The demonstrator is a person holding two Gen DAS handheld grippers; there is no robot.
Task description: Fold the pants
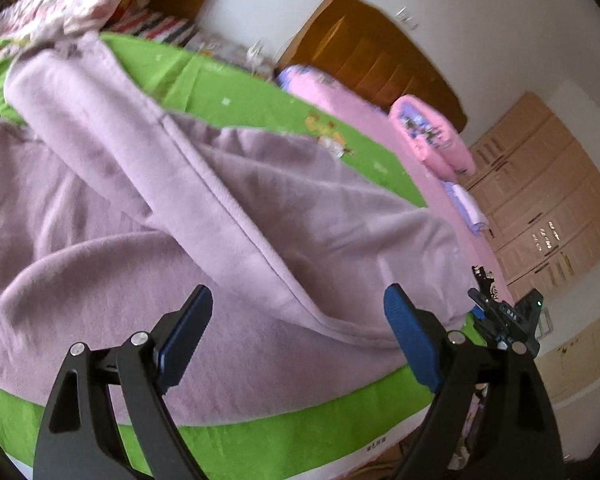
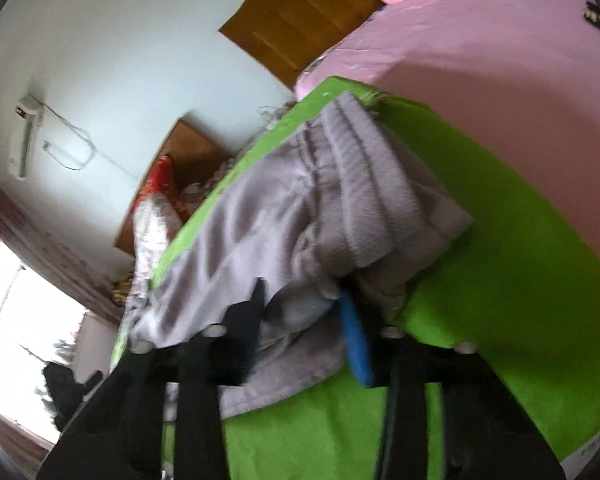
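Lilac fleece pants (image 1: 148, 216) lie spread on a green sheet (image 1: 260, 436), one leg folded diagonally across the other toward the far left. My left gripper (image 1: 298, 312) is open and empty, hovering just above the near part of the pants. In the right wrist view the pants (image 2: 300, 216) look grey-lilac and bunched, with the ribbed waistband at the far end. My right gripper (image 2: 304, 304) has its jaws closed on a fold of the pants' near edge, cloth bulging between the black finger and the blue pad (image 2: 356, 344). The right gripper also shows in the left wrist view (image 1: 504, 316) at the pants' right edge.
A pink bedspread (image 2: 480, 60) with a pink pillow (image 1: 432, 136) lies beyond the green sheet. A wooden headboard (image 1: 372, 52) and beige cabinets (image 1: 548, 208) stand behind. Patterned bedding (image 1: 68, 0) is piled at the far left. The green sheet's near edge (image 1: 300, 452) drops off below my left gripper.
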